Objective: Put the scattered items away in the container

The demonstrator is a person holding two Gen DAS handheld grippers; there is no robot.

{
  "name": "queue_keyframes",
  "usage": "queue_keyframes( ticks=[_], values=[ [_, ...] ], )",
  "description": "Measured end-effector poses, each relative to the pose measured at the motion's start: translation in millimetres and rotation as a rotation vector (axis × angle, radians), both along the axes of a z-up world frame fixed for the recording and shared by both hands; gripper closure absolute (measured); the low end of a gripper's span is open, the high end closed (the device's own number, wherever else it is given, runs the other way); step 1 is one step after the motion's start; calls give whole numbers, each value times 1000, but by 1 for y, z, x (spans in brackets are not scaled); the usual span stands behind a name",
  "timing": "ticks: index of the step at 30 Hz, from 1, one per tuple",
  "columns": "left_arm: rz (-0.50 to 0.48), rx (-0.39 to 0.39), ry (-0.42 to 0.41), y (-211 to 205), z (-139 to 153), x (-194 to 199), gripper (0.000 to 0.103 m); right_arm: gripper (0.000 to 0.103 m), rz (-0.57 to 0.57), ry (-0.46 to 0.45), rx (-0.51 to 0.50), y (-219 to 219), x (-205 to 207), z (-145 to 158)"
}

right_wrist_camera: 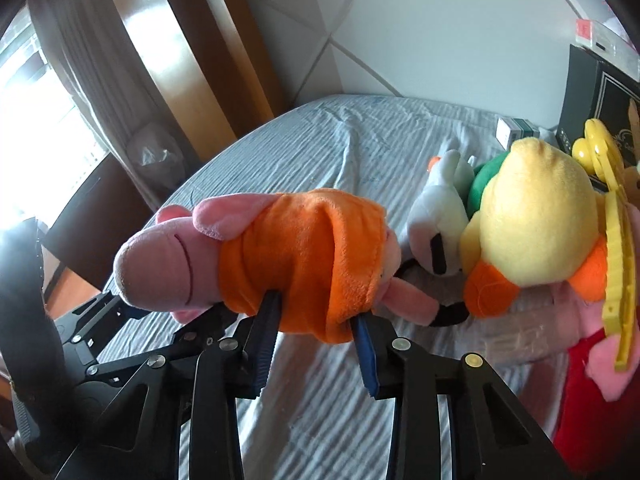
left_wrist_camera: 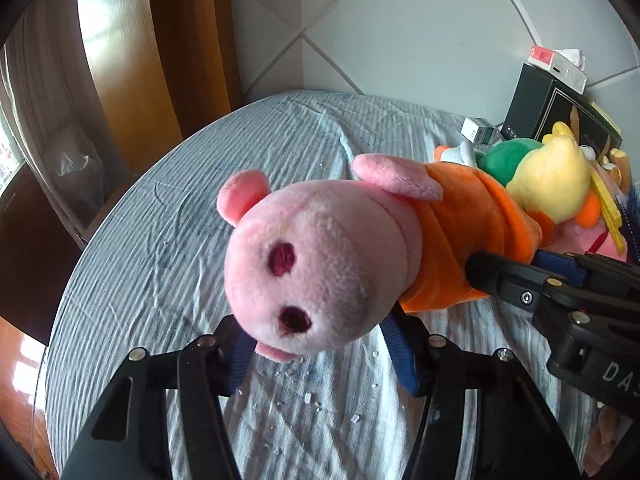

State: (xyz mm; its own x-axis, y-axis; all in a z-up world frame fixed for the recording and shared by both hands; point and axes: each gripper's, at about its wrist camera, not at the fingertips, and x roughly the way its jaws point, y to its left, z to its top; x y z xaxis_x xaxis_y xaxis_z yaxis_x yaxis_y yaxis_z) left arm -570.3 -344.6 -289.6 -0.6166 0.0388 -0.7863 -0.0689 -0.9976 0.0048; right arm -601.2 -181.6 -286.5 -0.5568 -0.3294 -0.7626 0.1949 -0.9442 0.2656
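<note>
A pink pig plush in an orange dress (left_wrist_camera: 320, 264) is held above the round table. My left gripper (left_wrist_camera: 316, 344) is closed on the pig's snout end. My right gripper (right_wrist_camera: 316, 316) is closed on the orange dress (right_wrist_camera: 304, 256); it also shows in the left wrist view (left_wrist_camera: 520, 280), coming in from the right. The pig lies sideways between the two grippers. No container is clearly visible in either view.
A pile of plush toys lies at the right: a yellow and green one (right_wrist_camera: 536, 216), a white one (right_wrist_camera: 440, 208), a pink and red one (right_wrist_camera: 592, 360). A black box (left_wrist_camera: 556, 108) and small cartons stand behind. The table carries a striped blue cloth (left_wrist_camera: 200, 216) with crumbs.
</note>
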Motion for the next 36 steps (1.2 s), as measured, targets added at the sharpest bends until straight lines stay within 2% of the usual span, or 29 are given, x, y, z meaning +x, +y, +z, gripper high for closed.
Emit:
queue_keyframes(
  ticks=[5,6,7,8,10,13,16,17,18,20,21,22,23,25,27,30,31,32,35,36],
  values=[
    [-3,12,4,-3,2,27,49,72,34,25,29,-8,38,8],
    [-2,12,10,0,5,32,50,76,40,34,33,-10,43,11],
    [-9,17,20,3,9,36,57,87,50,45,29,-12,47,15],
    [-19,19,29,6,15,38,65,91,57,59,33,-14,52,21],
    [-28,28,37,12,27,42,71,99,64,74,41,-18,60,33],
    [-2,45,-4,11,33,45,71,99,36,63,51,-13,66,42],
    [27,26,-18,3,28,53,70,99,21,66,38,3,76,47],
    [34,28,-43,-2,24,54,64,98,15,58,33,9,77,46],
    [44,34,-70,-7,18,55,60,95,5,47,29,14,76,44],
    [66,56,-97,-16,10,57,42,81,-18,27,15,23,72,38],
    [76,65,-91,-20,9,59,38,68,-21,24,13,25,70,35],
    [81,70,-81,-23,9,61,28,56,-20,23,13,26,69,32],
    [79,76,-74,-24,9,61,21,52,-16,22,11,26,68,30],
    [60,78,-66,-23,10,59,20,34,-9,18,5,24,62,26],
    [39,66,-80,-19,6,52,20,21,-3,8,-21,22,54,23],
    [27,48,-108,-15,-8,42,18,20,3,-23,-53,19,41,14],
    [23,56,-116,-16,-14,39,12,20,3,-36,-58,17,36,8],
    [18,71,-125,-17,-18,37,11,20,2,-53,-67,16,31,1],
    [6,101,-150,-16,-32,29,11,20,2,-111,-98,13,17,-24],
    [4,101,-164,-16,-38,26,11,15,6,-130,-120,12,13,-32]
  ],
)
